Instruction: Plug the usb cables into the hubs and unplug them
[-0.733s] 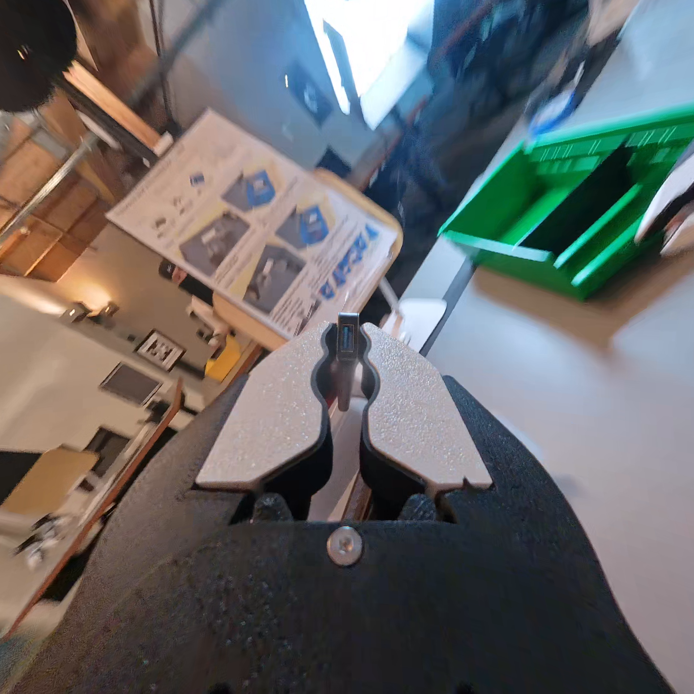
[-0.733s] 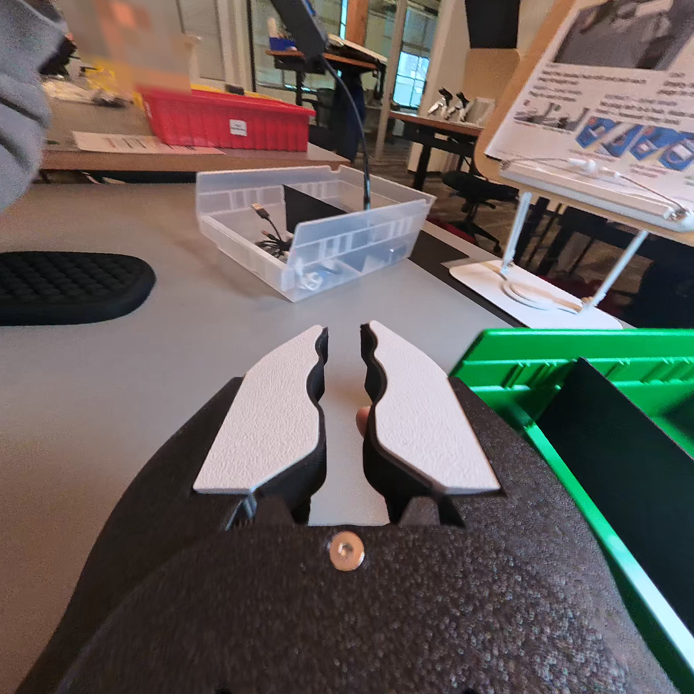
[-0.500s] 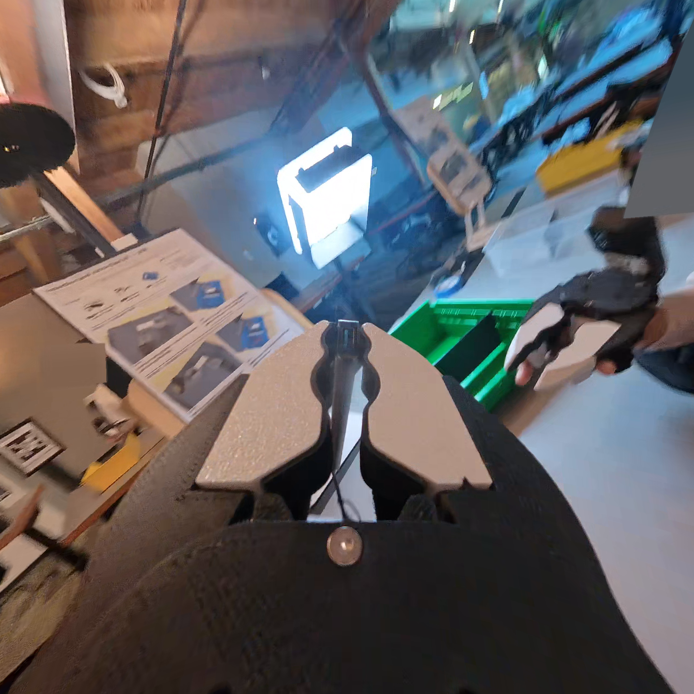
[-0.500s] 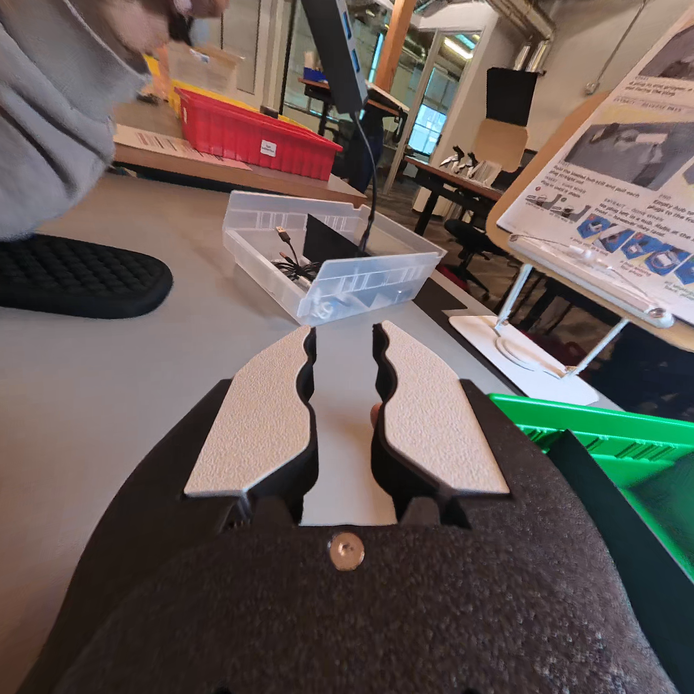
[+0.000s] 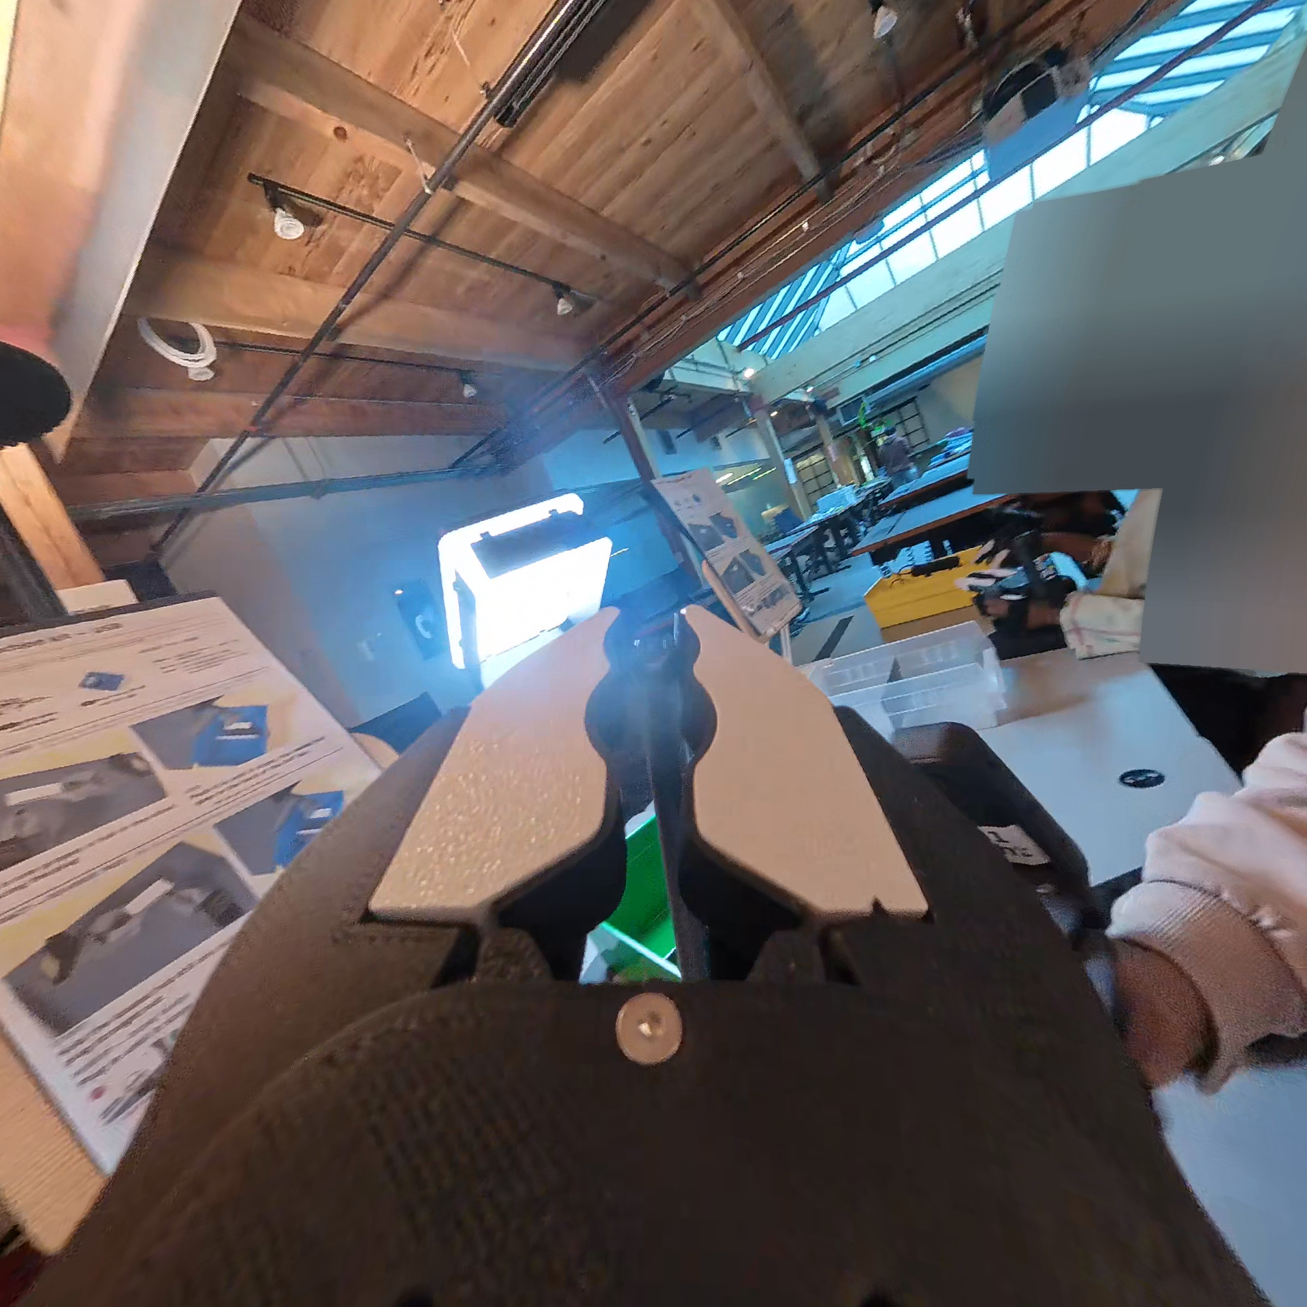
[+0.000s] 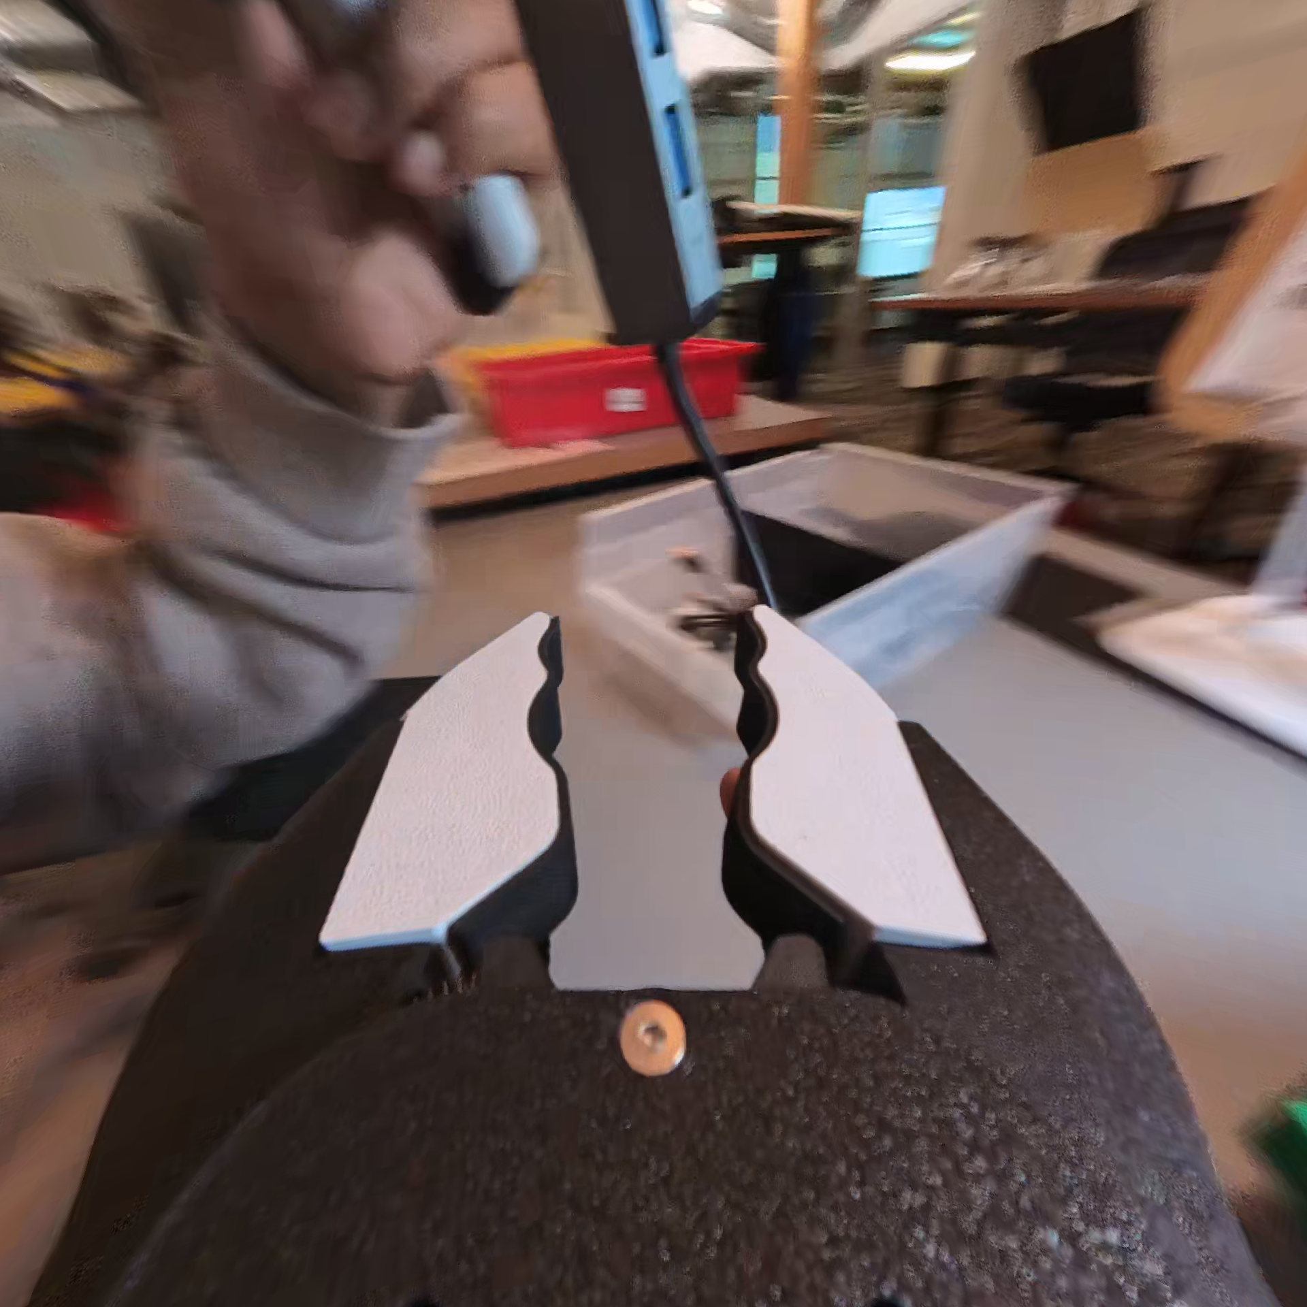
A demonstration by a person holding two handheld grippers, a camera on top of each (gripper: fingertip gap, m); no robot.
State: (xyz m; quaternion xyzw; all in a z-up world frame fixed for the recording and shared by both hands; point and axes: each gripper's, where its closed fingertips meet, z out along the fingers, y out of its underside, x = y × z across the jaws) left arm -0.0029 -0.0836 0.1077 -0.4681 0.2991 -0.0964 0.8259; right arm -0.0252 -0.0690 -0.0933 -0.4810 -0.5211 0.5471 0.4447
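So nothing looks plugged yet: left gripper [image 5: 649,629] pinches the hub [image 6: 622,163], seemingly, at twelve o'clock of the spread, empty right gripper [image 6: 649,622].

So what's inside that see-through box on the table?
In the right wrist view, the clear bin shows a dark tangle of cables and a black divider. Blur and its front wall hide the rest.

We see printed lines on the tilted instruction sheet [image 5: 127,792], a second sheet [image 5: 735,566] farther off, a white label on the red bin [image 6: 622,396] and a sticker [image 5: 1011,845] on the right device; none is legible to us.
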